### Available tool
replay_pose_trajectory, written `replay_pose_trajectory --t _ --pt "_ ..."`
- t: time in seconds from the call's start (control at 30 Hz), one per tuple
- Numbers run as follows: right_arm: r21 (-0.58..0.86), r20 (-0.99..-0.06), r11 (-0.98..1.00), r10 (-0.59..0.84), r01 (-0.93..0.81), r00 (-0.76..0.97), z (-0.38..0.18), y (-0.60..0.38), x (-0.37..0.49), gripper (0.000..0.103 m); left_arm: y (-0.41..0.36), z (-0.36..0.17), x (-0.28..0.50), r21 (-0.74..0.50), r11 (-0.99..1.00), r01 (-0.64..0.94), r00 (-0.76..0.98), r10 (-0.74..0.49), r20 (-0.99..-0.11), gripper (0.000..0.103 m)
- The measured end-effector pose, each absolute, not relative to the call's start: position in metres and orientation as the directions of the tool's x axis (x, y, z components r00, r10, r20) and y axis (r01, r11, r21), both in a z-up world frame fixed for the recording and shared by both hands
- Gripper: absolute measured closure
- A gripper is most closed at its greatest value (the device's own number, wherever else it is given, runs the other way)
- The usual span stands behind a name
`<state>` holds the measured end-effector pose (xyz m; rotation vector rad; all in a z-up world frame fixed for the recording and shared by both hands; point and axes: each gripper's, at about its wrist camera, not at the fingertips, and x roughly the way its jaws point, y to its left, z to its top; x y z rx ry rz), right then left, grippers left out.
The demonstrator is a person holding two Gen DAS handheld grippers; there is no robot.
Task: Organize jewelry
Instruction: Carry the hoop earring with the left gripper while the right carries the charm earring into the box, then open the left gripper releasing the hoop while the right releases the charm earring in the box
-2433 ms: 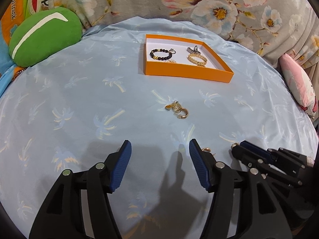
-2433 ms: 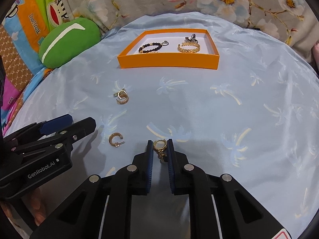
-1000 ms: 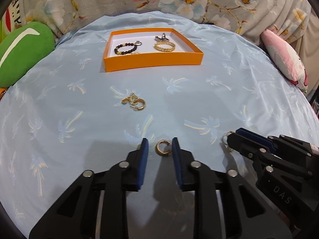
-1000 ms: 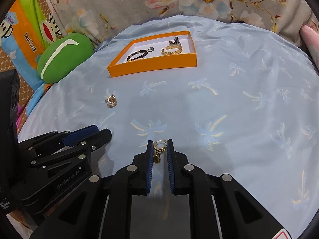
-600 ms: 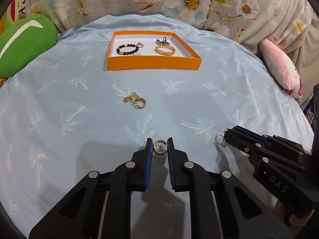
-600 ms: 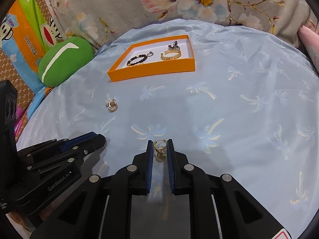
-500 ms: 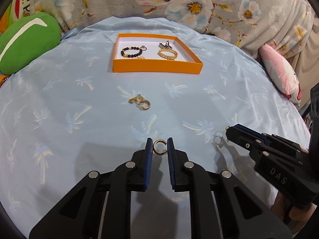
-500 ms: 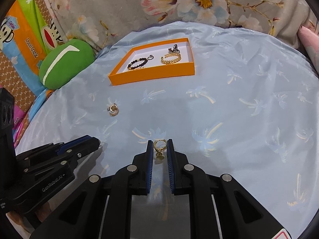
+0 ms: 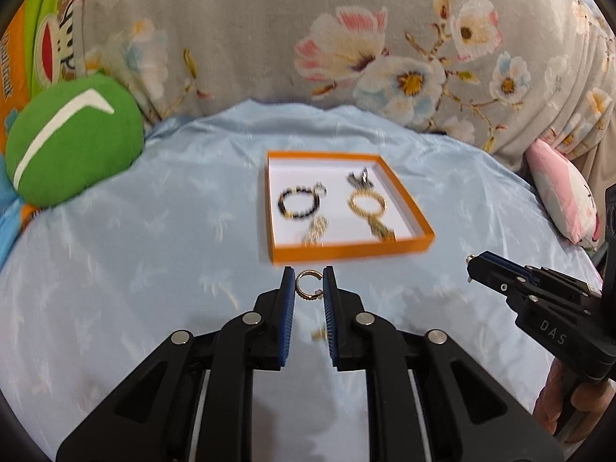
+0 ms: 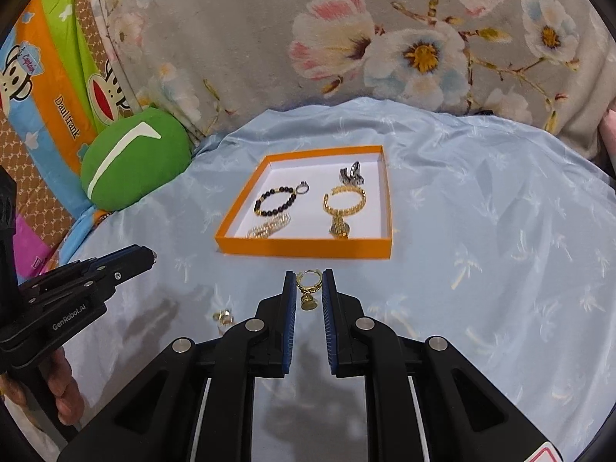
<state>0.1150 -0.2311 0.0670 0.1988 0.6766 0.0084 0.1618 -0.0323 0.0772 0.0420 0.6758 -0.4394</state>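
1. The left claw (image 9: 309,284) pinches a gold hoop earring (image 9: 307,285) above the blue cloth (image 9: 154,254), just before the orange tray (image 9: 346,250).
2. The right claw (image 10: 309,288) pinches a gold charm earring (image 10: 308,288) near the tray's front wall.
3. Another small gold earring (image 10: 224,317) lies on the cloth; bracelets (image 10: 275,202) rest inside the tray.
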Motion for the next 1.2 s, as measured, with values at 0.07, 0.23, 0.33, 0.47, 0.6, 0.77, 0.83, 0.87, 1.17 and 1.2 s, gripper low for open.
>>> replay_pose_trajectory --t 0.07,0.23,0.33,0.47,0.6,0.77,0.83,0.87,1.17,1.2 --pt "0.197 -0.616 0.979 0.075 0.061 0.784 0.070 -0.237 0.134 0.090 -0.039 0.083 0.182 -0.108 0.908 0.404 0.695 -0.382 -0.609 0.089" --pt "0.202 -0.611 0.976 0.065 0.076 0.789 0.071 -0.245 0.177 0.090 -0.059 0.087 0.227 -0.131 0.905 0.405 0.690 -0.397 -0.605 0.089" --pt "0.200 -0.613 0.976 0.060 0.081 0.788 0.066 -0.247 0.200 0.090 -0.072 0.084 0.251 -0.149 0.904 0.401 0.681 -0.403 -0.612 0.089" --pt "0.204 -0.625 0.975 0.060 0.089 0.779 0.053 -0.250 0.223 0.090 -0.090 0.073 0.275 -0.150 0.903 0.402 0.675 -0.403 -0.618 0.089" --pt "0.209 -0.638 0.973 0.056 0.103 0.768 0.038 -0.256 0.241 0.090 -0.101 0.058 0.295 -0.145 0.904 0.401 0.665 -0.397 -0.632 0.089" --pt "0.211 -0.651 0.971 0.052 0.115 0.758 0.025 -0.263 0.255 0.090 -0.107 0.037 0.313 -0.155 0.902 0.403 0.643 -0.400 -0.653 0.089" --pt "0.214 -0.652 0.970 0.053 0.116 0.756 0.022 -0.264 0.258 0.090 -0.109 0.031 0.317 -0.157 0.902 0.403 0.637 -0.400 -0.659 0.089" --pt "0.213 -0.653 0.970 0.053 0.116 0.756 0.021 -0.264 0.259 0.090 -0.109 0.030 0.317 -0.162 0.901 0.403 0.636 -0.403 -0.658 0.089" --pt "0.176 -0.666 0.979 0.039 0.106 0.745 0.012 -0.260 0.263 0.090 -0.113 0.016 0.322 -0.152 0.901 0.407 0.620 -0.395 -0.678 0.089" --pt "0.175 -0.667 0.979 0.039 0.106 0.744 0.011 -0.260 0.263 0.090 -0.113 0.015 0.322 -0.151 0.901 0.408 0.622 -0.395 -0.676 0.089"
